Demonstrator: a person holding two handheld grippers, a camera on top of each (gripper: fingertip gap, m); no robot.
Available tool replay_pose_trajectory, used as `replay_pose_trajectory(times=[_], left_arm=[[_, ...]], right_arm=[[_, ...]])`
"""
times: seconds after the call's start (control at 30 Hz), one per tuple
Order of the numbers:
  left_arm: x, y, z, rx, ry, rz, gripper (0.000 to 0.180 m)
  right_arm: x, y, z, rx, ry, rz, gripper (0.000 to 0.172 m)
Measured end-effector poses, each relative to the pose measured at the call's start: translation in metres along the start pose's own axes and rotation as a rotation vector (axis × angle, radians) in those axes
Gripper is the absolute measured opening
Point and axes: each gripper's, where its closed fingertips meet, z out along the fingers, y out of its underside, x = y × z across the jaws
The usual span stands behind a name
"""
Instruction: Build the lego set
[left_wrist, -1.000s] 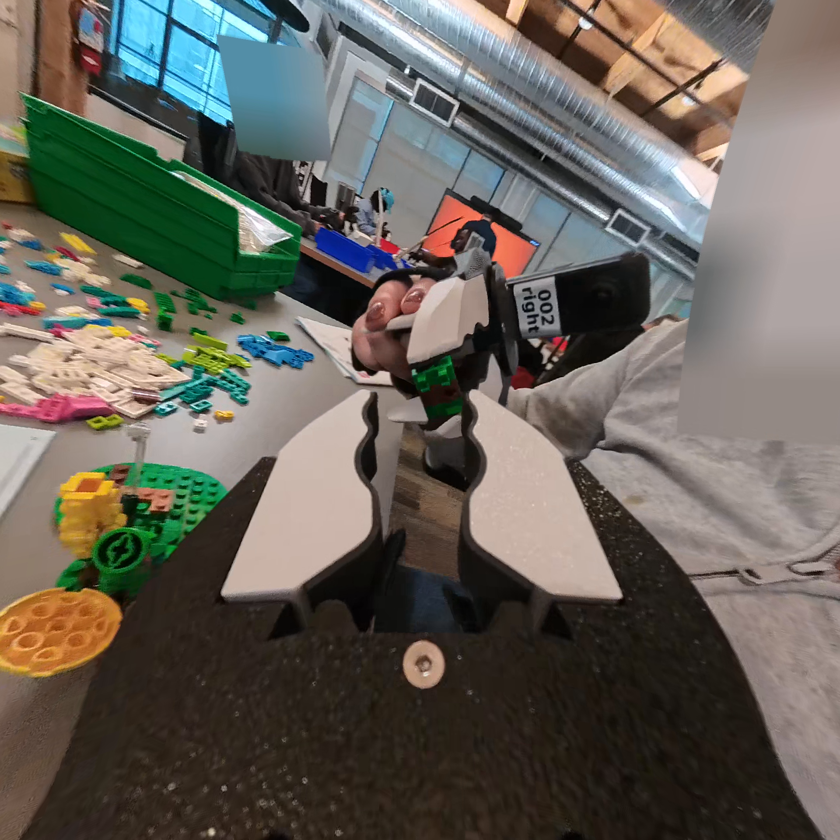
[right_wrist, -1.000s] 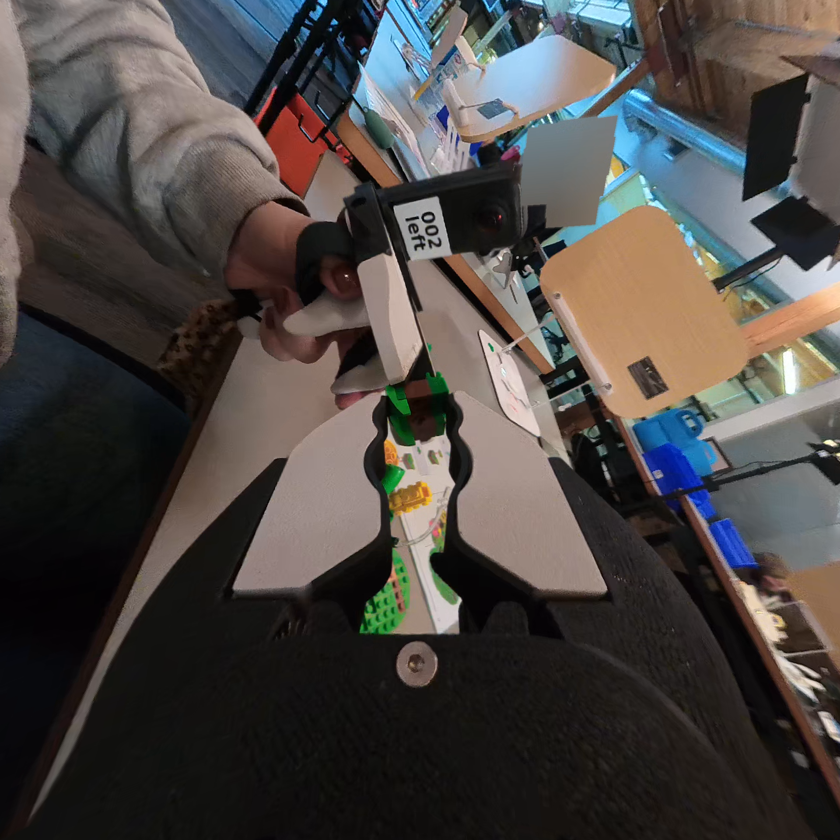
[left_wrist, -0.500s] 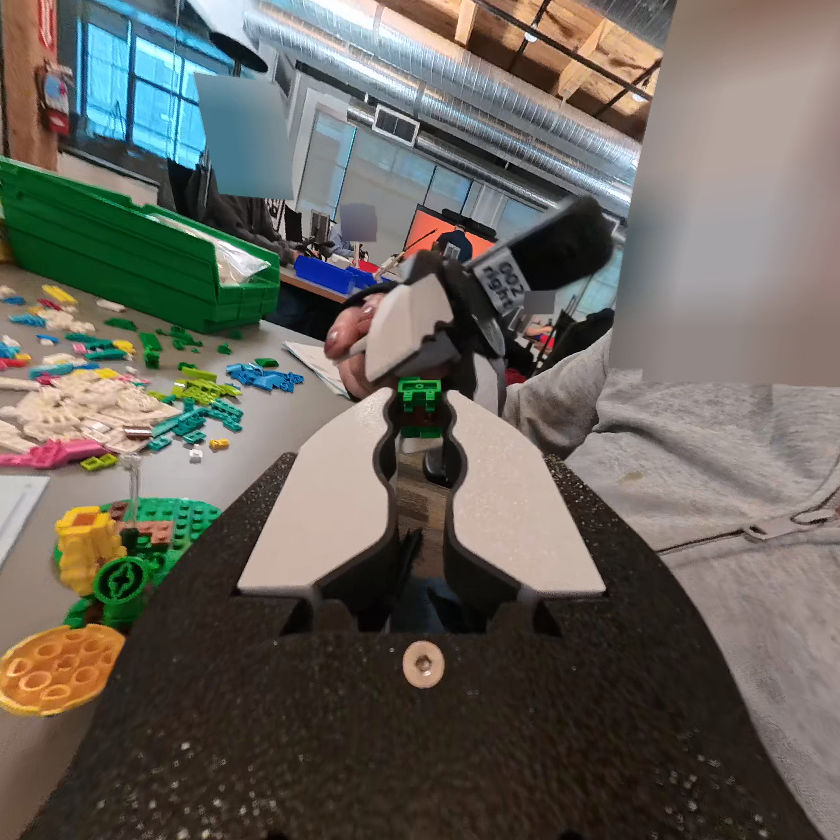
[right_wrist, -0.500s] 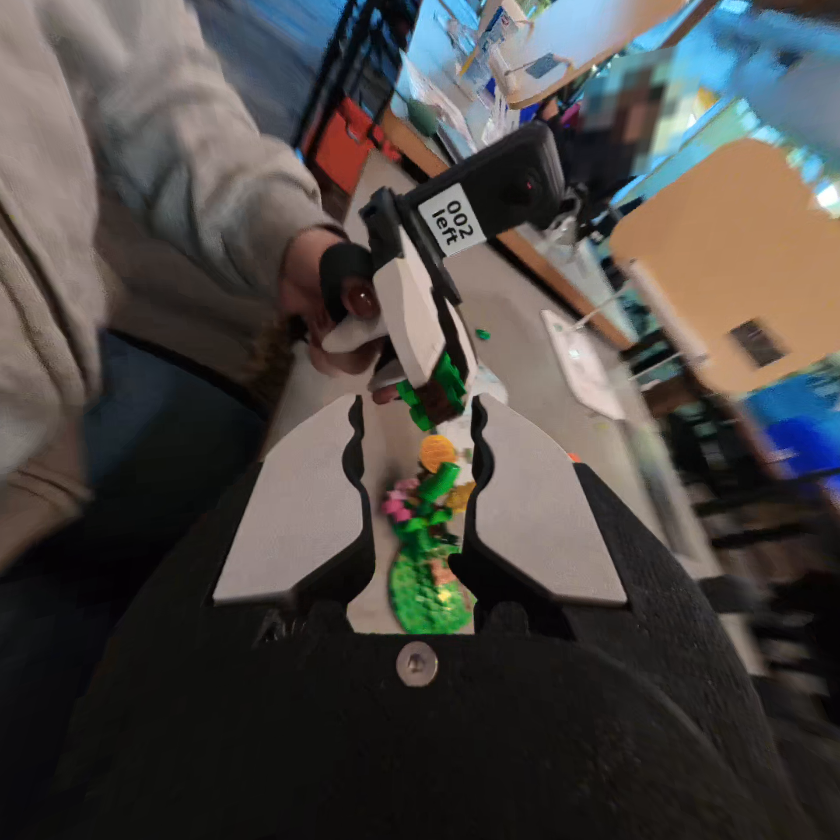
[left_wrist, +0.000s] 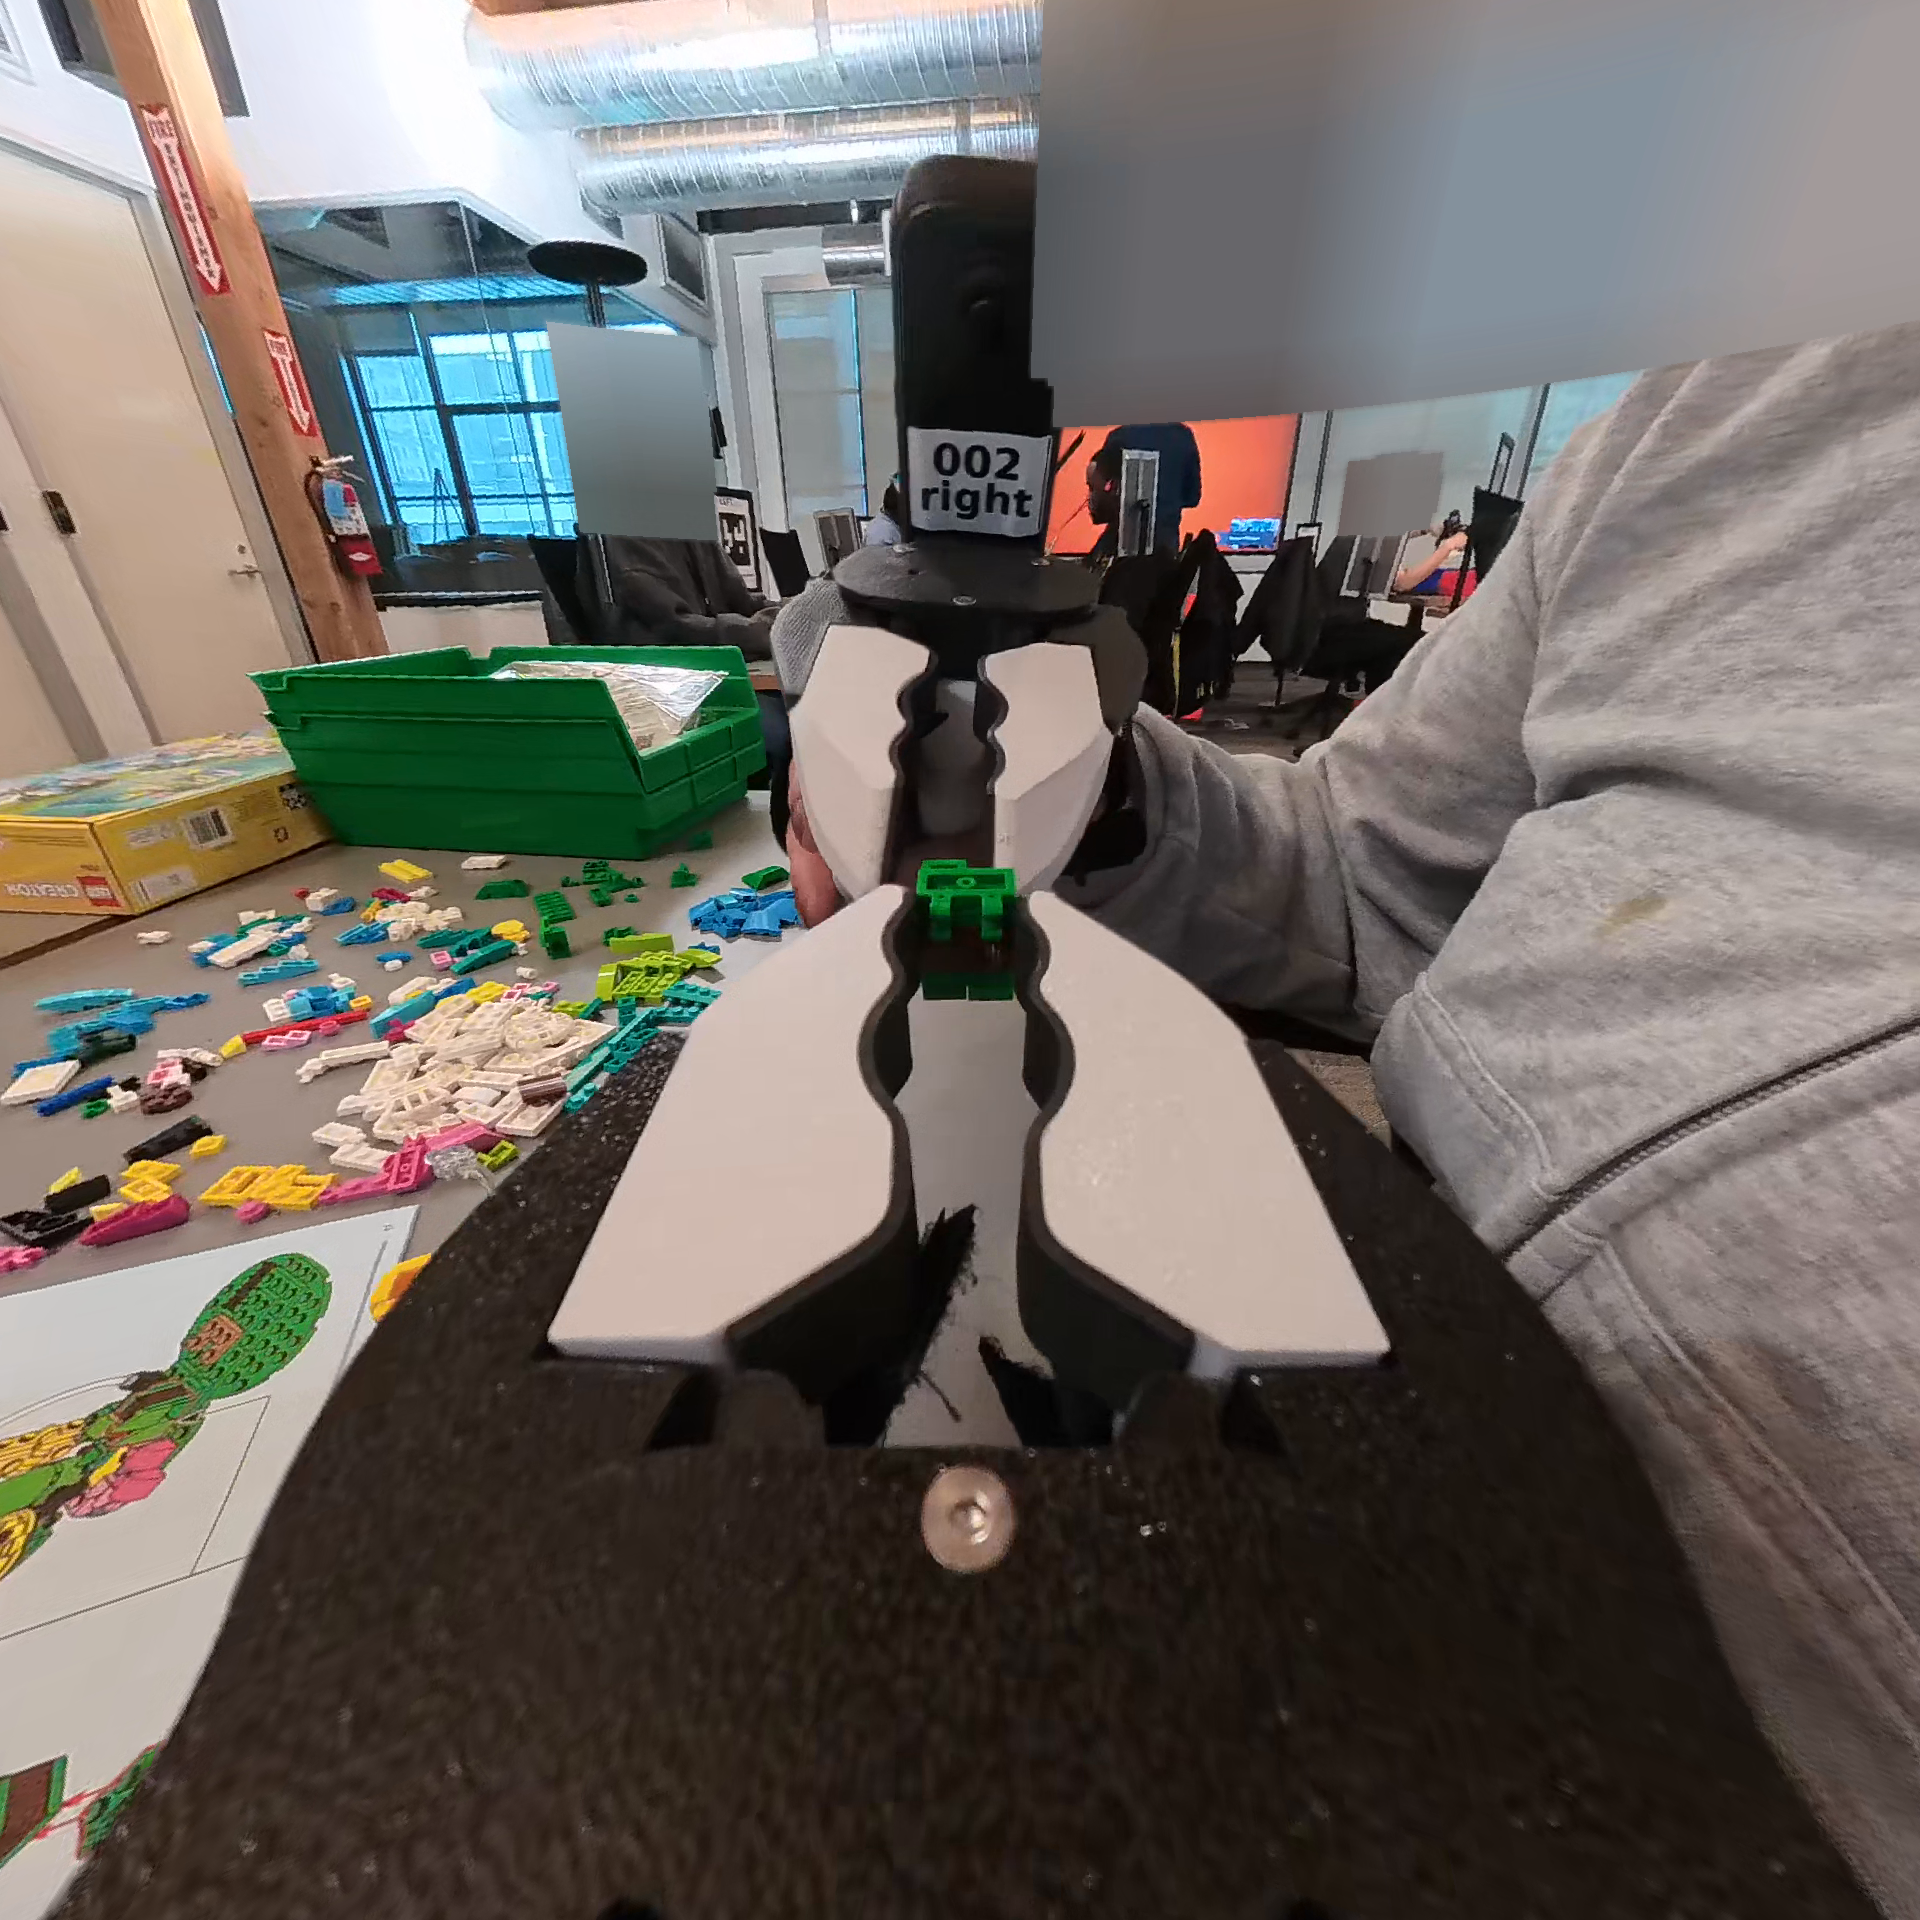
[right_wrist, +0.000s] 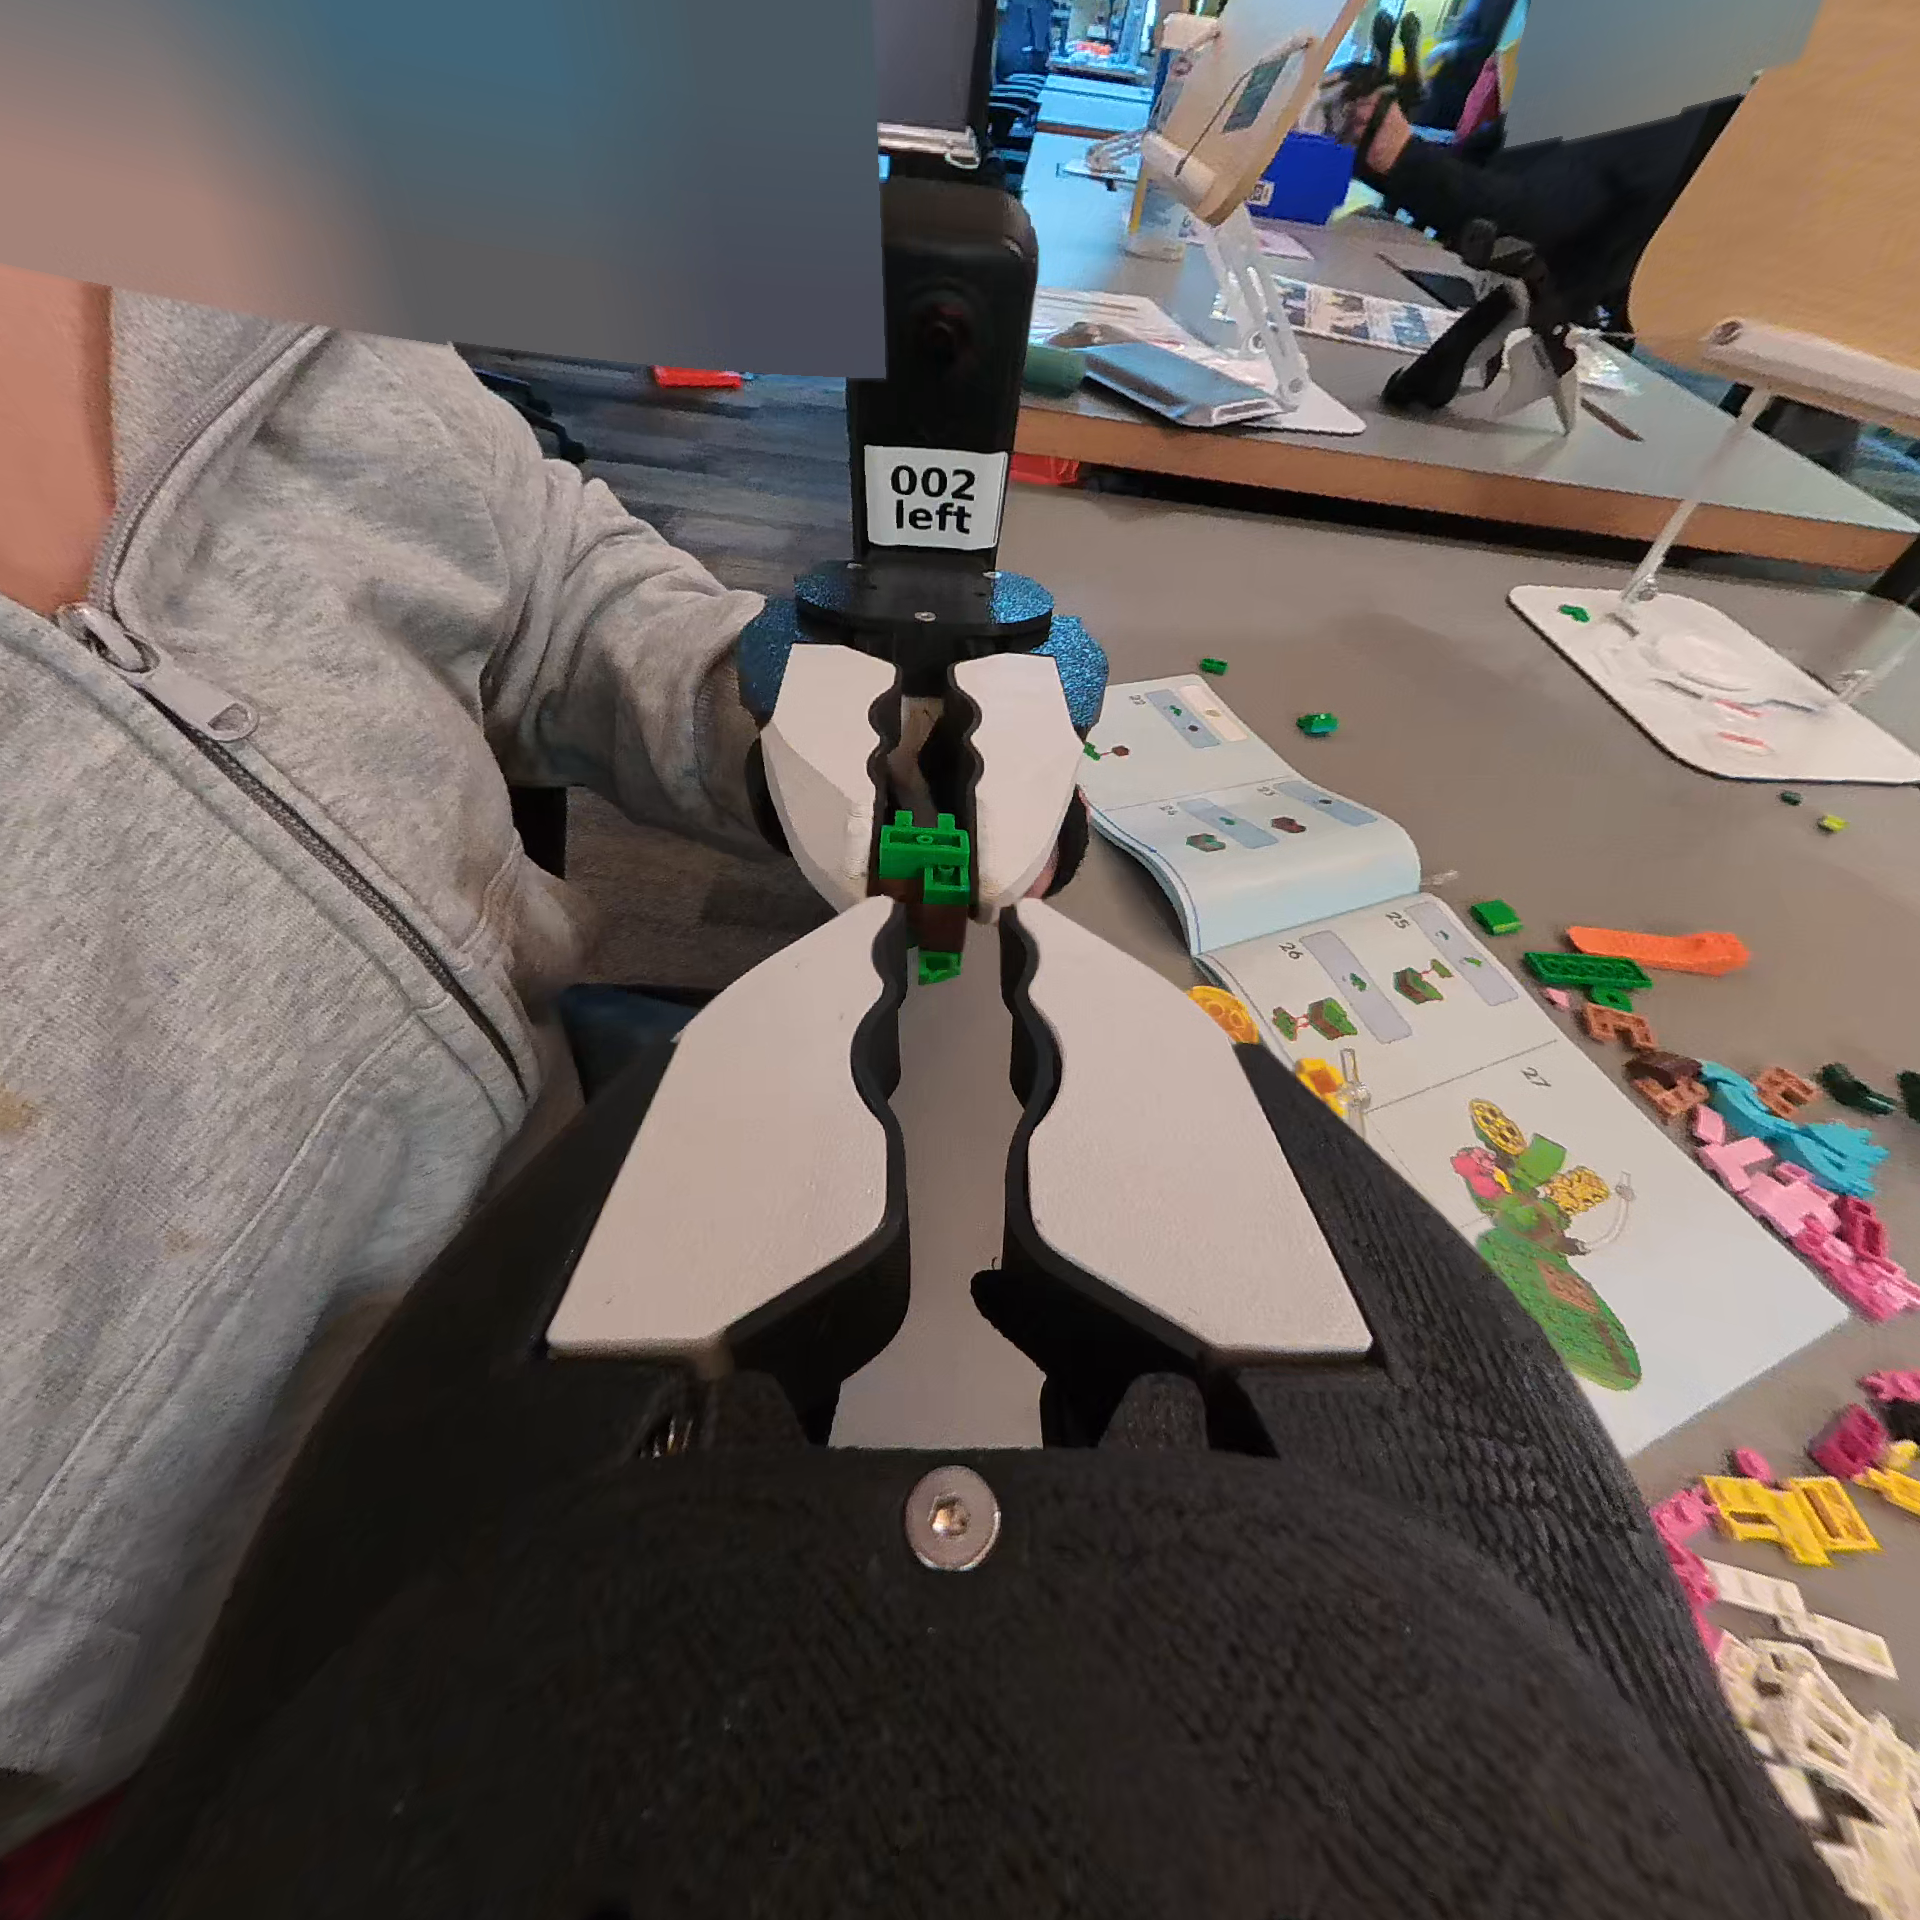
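Between my two claws, held up above the desk (right_wrist: 1455, 582), one small green-and-brown brick stack (left_wrist: 966, 935) is sitting. My left claw (left_wrist: 961, 940) is gripping it, pads narrowed and pressing its sides. My right claw (right_wrist: 948, 940) is closing narrowly on its other end; whether those pads are pressing, I cannot tell. I am judging that keeping both claws aligned matters. One booklet (right_wrist: 1351, 935) is lying open; three green bins (left_wrist: 499, 748) are sitting stacked.
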Motion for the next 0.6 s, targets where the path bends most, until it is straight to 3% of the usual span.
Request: replay_pose_trajectory(times=[0.27,0.37,0.6], left_arm=[[-0.001,0.003,0.001,-0.023,-0.019,0.008,0.017],[-0.011,0.005,-0.002,-0.041,-0.076,0.026,0.033],[-0.006,0.012,0.000,-0.078,-0.046,0.052,0.016]], right_arm=[[0.002,0.004,0.001,-0.019,0.011,-0.015,0.009],[0.003,0.004,-0.001,-0.026,0.023,-0.024,0.006],[0.005,0.007,-0.001,-0.046,0.036,-0.042,0.006]])
